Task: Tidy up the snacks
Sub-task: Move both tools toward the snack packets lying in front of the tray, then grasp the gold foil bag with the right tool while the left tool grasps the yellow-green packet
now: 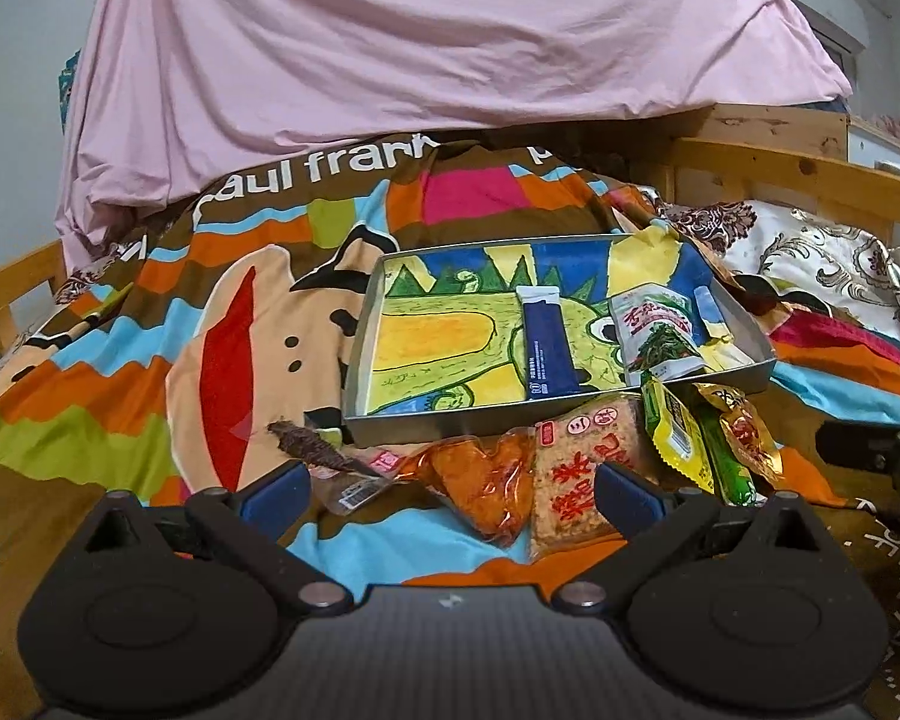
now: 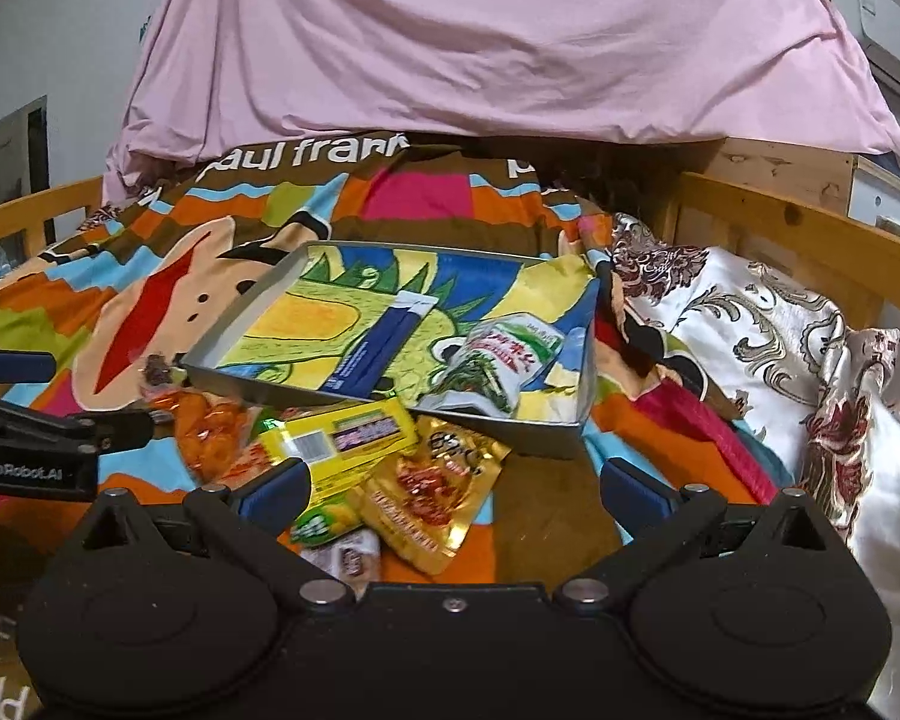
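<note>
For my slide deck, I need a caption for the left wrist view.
Open left gripper hovers over loose snack packets on a patterned quilt, before a metal tray holding two packets.

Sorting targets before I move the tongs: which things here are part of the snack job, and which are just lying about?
Job:
metal tray
blue sachet, green-and-white packet, both in the tray
orange packet
rice-cake packet
yellow packet
gold packet

Lying about:
cartoon blanket
pink sheet
floral pillow
wooden bed rail
</note>
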`<state>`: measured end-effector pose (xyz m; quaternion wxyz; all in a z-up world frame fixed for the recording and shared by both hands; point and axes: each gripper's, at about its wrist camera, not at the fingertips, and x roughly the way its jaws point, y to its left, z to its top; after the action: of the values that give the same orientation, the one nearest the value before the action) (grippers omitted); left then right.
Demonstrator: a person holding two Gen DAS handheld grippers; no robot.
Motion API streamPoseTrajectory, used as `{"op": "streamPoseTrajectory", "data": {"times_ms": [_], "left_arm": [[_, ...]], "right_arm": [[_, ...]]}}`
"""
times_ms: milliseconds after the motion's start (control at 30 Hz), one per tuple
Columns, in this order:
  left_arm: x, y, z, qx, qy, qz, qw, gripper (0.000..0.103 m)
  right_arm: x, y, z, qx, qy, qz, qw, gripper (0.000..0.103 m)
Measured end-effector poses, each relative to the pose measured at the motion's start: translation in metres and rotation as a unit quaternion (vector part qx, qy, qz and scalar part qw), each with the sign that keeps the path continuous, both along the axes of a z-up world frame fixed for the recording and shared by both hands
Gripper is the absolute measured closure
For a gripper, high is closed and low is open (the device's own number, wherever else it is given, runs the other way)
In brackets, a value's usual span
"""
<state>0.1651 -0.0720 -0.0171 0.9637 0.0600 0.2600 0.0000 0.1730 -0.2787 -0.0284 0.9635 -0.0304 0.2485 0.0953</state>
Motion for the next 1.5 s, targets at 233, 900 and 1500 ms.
{"op": "streamPoseTrajectory", "data": {"times_ms": [233,900,1500], "left_arm": [[0.011,-0.010,-0.004,0.003,0.001,-0.009,1.0000,0.000],[0.058,-0.031,-0.015,-0.072,0.027,-0.039,0.9963,0.000],[0.094,-0.007,-0.017,-0.191,0.071,-0.085,0.9754,0.001]], "right_arm": [[0.019,-0.010,-0.008,-0.003,0.004,-0.011,1.000,0.001],[0.068,-0.026,-0.039,0.087,0.074,-0.017,0.993,0.001],[0.093,-0.011,-0.060,0.141,0.120,0.008,0.983,0.009]]}}
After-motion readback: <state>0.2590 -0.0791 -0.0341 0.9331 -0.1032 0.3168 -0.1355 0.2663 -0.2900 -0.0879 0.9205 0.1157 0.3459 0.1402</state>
